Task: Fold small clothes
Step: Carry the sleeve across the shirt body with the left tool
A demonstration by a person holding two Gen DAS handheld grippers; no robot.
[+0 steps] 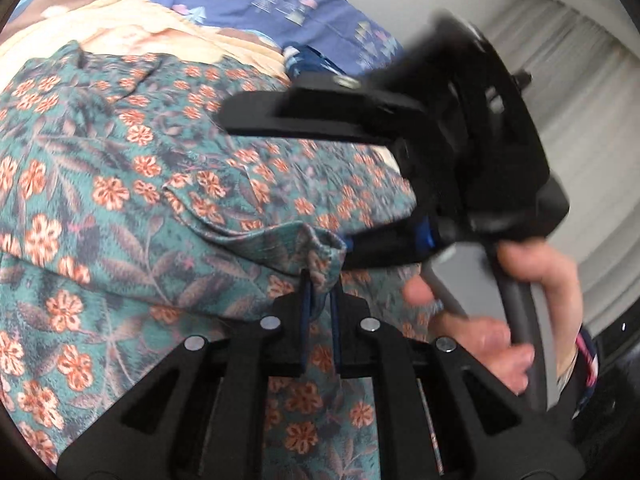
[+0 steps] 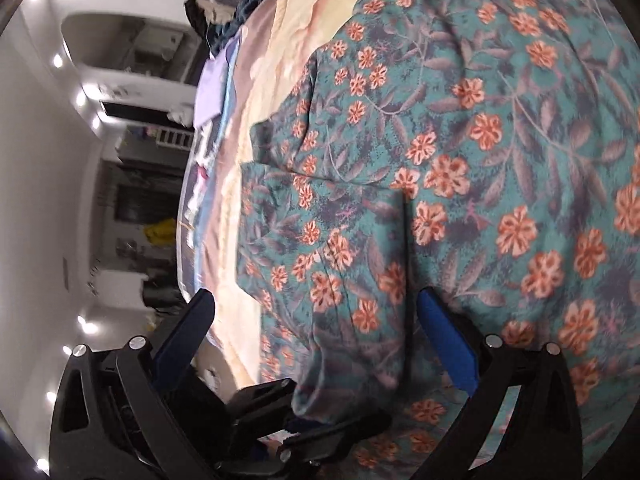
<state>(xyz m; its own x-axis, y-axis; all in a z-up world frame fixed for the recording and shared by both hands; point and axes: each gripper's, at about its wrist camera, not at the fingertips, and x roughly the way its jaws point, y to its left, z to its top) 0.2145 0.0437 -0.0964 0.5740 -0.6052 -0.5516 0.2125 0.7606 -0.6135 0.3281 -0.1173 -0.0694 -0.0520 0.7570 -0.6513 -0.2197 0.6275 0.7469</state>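
Note:
A teal garment (image 1: 132,200) with orange flowers lies spread over a bed; it also fills the right wrist view (image 2: 460,160). My left gripper (image 1: 320,292) is shut on a bunched fold of this garment's edge and lifts it slightly. My right gripper (image 2: 316,308) is open, its blue-padded fingers (image 2: 444,340) spread wide over the garment without holding it. In the left wrist view the right gripper (image 1: 296,168) reaches in from the right, jaws wide apart around the cloth, held by a hand (image 1: 520,280). The left gripper shows low in the right wrist view (image 2: 304,416).
A cream and peach blanket (image 1: 132,24) covers the bed under the garment. Blue patterned bedding (image 1: 260,0) lies behind it. White curtains (image 1: 580,92) hang at the right. The bed's edge (image 2: 208,200) and a room with shelves (image 2: 132,200) show at left in the right wrist view.

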